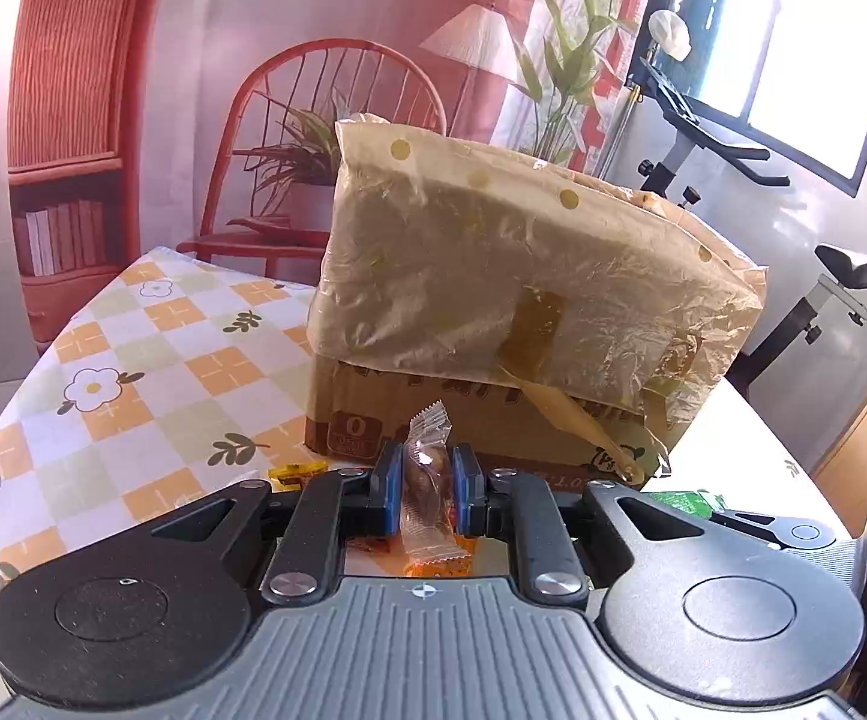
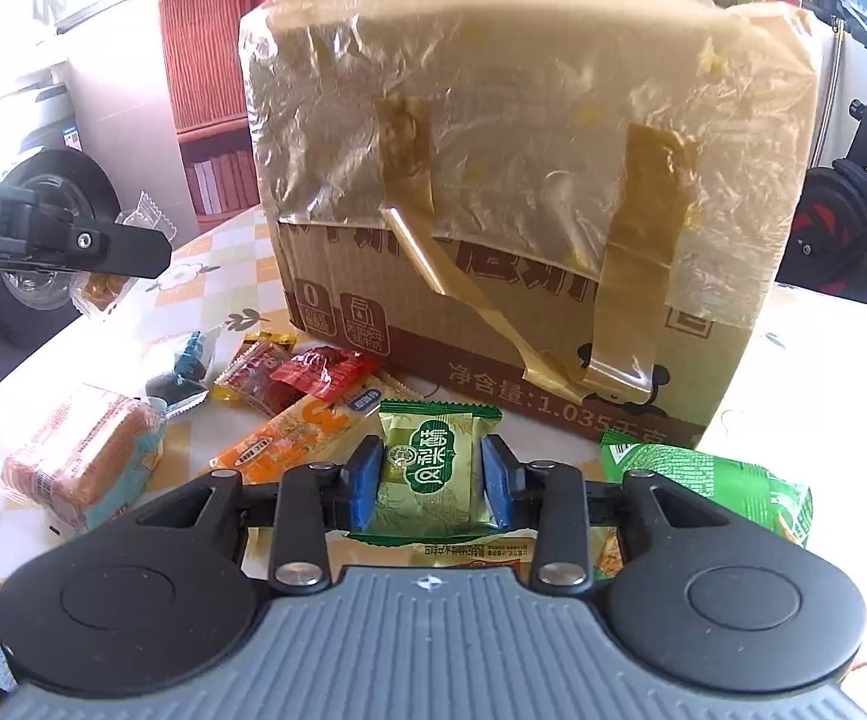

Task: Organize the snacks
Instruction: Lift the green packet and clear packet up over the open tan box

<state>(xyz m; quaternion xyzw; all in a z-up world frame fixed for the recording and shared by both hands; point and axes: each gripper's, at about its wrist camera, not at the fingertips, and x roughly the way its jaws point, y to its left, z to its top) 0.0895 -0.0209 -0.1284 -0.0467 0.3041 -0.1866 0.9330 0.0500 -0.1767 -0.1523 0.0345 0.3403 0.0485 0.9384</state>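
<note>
Worktop [image 2: 205,294]: flowered cloth, bag-lined box [image 2: 517,180] waiting behind my loose snacks.
Left hand-held gripper [image 1: 427,489]: clamped on clear-wrapped sweet [image 1: 427,474], ready for boxing.
Right hand-held gripper [image 2: 430,480]: clamped on green packet [image 2: 430,468], same reason.

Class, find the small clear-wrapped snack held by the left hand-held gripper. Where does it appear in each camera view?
Left wrist view: the clear-wrapped snack stands bottom centre, between the blue pads.
Right wrist view: its wrapper pokes up at the left edge, behind the black gripper finger.
Shared landmark: the cardboard box.
</note>
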